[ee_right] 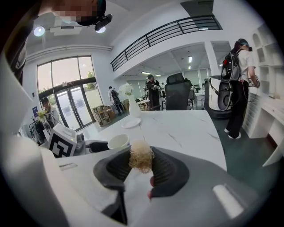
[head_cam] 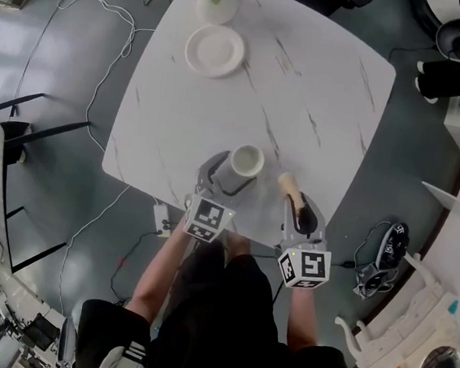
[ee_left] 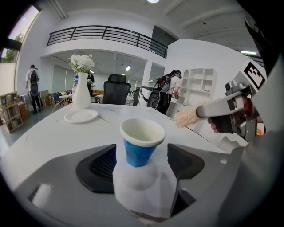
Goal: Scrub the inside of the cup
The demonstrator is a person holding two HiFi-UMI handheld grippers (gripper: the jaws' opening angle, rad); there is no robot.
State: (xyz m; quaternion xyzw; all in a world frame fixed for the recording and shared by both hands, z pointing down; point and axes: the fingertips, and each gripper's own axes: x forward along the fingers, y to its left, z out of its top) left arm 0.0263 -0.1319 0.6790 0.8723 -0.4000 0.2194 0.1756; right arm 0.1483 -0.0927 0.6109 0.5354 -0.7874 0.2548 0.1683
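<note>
**Head view.** We recorded a white marble-patterned table [head_cam: 305, 89] on a grey floor [head_cam: 65, 121]. Loose cables [head_cam: 103, 68] ran at 9 o'clock of the table. A white plate [head_cam: 214, 51] and a vase [head_cam: 217, 6] stood toward the table's 12 o'clock side. The cup [head_cam: 246, 161] stood upright near the 6 o'clock edge. The left gripper [head_cam: 224, 177] sat at 7 o'clock of the cup. The right gripper [head_cam: 296, 204] sat at 4 o'clock of it and carried a brush [head_cam: 288, 184].

**Left gripper view.** We noted a hall with a black-railed balcony [ee_left: 106, 33] at 12 o'clock and an office chair [ee_left: 117, 88] behind the table. The left gripper's jaws were spread wide. One pad stood at 9 o'clock of the cup and the other at 3 o'clock, and neither pressed on it. The cup was blue outside, white at the rim and within, and flared toward the top. The brush hung at 2 o'clock of the cup, apart from it.

**Right gripper view.** We saw glass doors [ee_right: 66, 93] at 9 o'clock. The right gripper's jaws were pinched on the brush, and its pale, frizzy head stuck out between the pads. The cup stood on the table at 10 o'clock of that head.
</note>
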